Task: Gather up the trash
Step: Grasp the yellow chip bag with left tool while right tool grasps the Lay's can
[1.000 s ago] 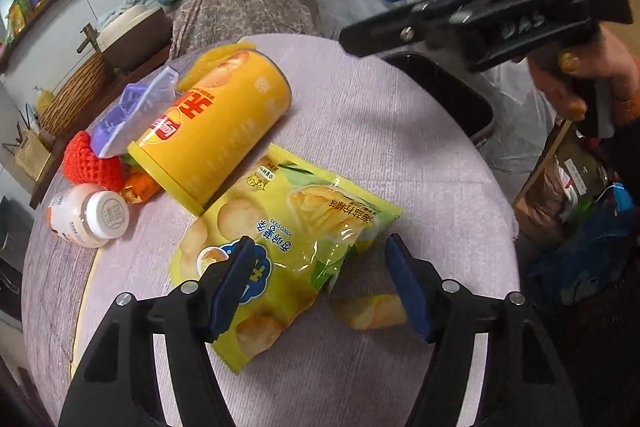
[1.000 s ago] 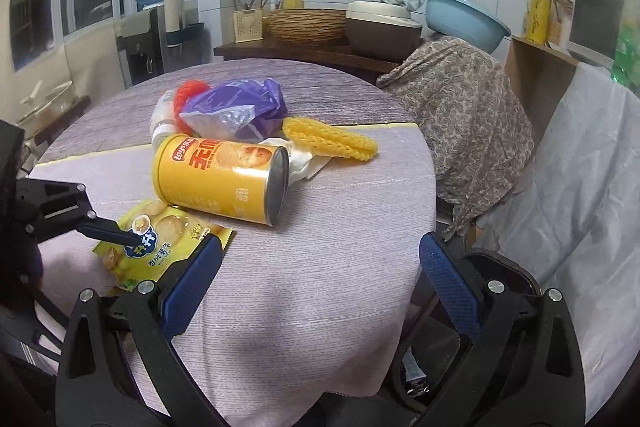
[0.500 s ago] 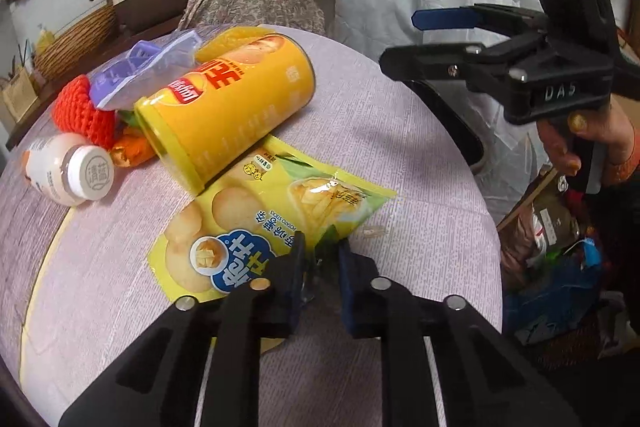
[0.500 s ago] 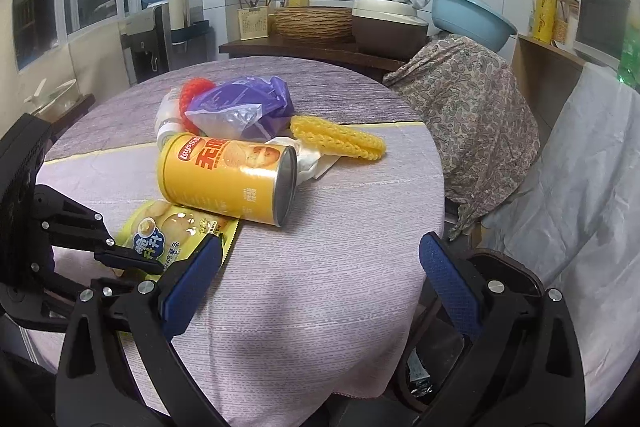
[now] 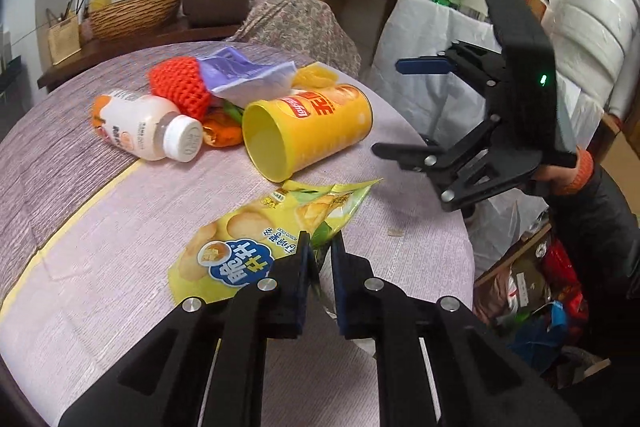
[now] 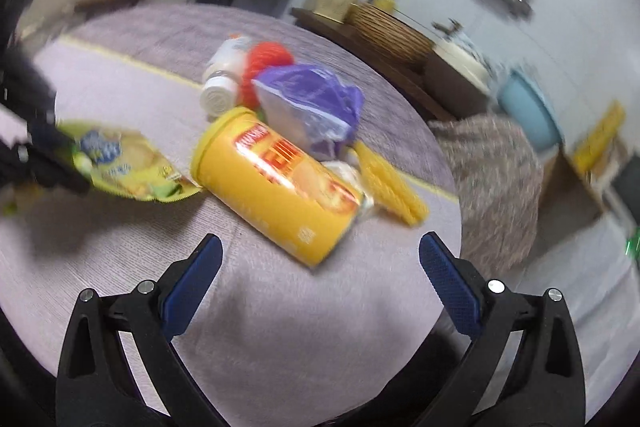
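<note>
Now, chip bag: the yellow chip bag (image 5: 256, 247) is lying flat on the round table (image 5: 120, 211), just in front of the yellow can.
Left gripper: the left gripper (image 5: 320, 259) is pinching the near edge of the bag, with its jaws almost closed on it.
Right gripper: the right gripper (image 6: 320, 267) is hovering over the table with its jaws wide apart, holding nothing.
Yellow can: the yellow can (image 5: 308, 131) is lying on its side.
Neighbours: a white bottle (image 5: 152, 135), a red knitted thing (image 5: 180, 87) and a purple bag (image 5: 244, 75) are crowding behind the can.
</note>
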`<state>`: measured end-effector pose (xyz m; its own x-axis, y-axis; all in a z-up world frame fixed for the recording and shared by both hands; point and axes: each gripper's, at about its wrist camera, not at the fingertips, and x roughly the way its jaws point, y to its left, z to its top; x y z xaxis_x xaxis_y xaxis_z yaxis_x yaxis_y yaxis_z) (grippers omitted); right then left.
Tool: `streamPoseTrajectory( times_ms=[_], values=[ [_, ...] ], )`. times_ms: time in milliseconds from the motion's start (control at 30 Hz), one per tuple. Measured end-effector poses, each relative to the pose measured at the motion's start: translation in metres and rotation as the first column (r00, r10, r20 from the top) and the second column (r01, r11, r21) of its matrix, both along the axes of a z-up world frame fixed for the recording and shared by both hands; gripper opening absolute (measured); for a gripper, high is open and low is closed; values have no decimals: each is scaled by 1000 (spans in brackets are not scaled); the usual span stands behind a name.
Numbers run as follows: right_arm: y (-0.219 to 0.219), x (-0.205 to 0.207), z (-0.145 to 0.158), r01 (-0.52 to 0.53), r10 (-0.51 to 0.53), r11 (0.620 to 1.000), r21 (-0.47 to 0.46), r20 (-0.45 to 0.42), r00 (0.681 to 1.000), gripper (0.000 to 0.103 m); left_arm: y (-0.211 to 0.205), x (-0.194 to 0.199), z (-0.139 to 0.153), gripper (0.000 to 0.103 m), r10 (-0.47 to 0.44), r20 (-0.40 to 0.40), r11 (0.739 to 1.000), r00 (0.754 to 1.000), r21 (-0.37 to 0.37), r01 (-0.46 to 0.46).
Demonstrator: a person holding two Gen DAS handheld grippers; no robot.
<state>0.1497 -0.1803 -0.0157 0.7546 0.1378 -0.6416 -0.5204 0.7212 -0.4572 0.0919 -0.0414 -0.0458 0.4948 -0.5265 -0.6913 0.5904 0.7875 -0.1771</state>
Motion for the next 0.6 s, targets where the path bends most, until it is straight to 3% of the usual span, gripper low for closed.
streamPoseTrajectory(
  times_ms=[267,500,600],
  values=[
    [42,22,-23,-152,160,939,-308,1,987,97,10,-3,7,11,31,17,999,999,-19,-31],
    [56,37,-41,-208,226,866,-455,-15,974,97,19,1,8,11,47,13,998,999,-41,-47],
    [60,38,-46,-214,238,853,-476,-11,971,90,20,0,8,11,51,13,998,999,-41,-50]
  ],
)
